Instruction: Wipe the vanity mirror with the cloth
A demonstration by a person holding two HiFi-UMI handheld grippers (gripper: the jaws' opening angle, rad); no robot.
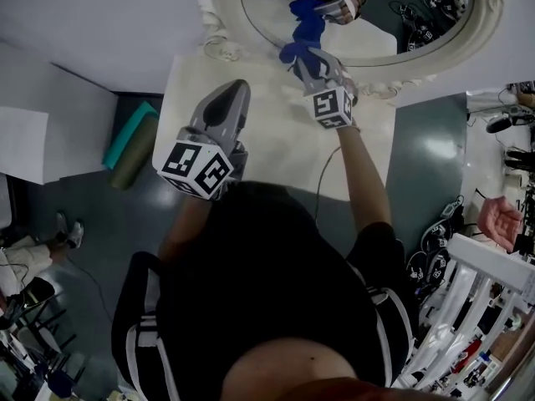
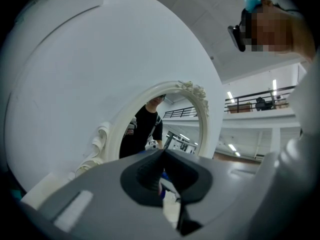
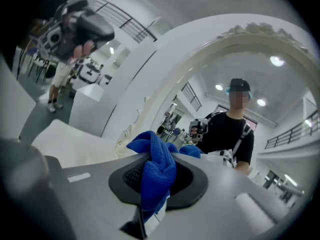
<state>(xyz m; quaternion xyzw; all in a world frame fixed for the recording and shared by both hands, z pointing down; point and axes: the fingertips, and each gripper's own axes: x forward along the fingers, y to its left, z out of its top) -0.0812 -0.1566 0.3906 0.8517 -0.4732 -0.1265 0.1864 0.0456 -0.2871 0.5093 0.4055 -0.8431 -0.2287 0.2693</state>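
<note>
The right hand-held gripper (image 1: 308,60) clamps the cloth (image 3: 157,170) at the vanity mirror (image 1: 435,57). I think the wiping comes next. The left hand-held gripper (image 2: 162,153) is closed and empty.

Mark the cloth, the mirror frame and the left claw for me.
cloth (image 3: 157,171): right gripper view, on the blue fold pinched between the jaws.
mirror frame (image 1: 227,2): head view, on the left side of the white rim.
left claw (image 2: 162,153): left gripper view, where its closed tips meet.

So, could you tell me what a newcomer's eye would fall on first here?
The blue cloth clamped in the right gripper, raised at the lower edge of the oval vanity mirror with its ornate white frame. Nearer the person, the left gripper hangs shut above the white tabletop.
</note>
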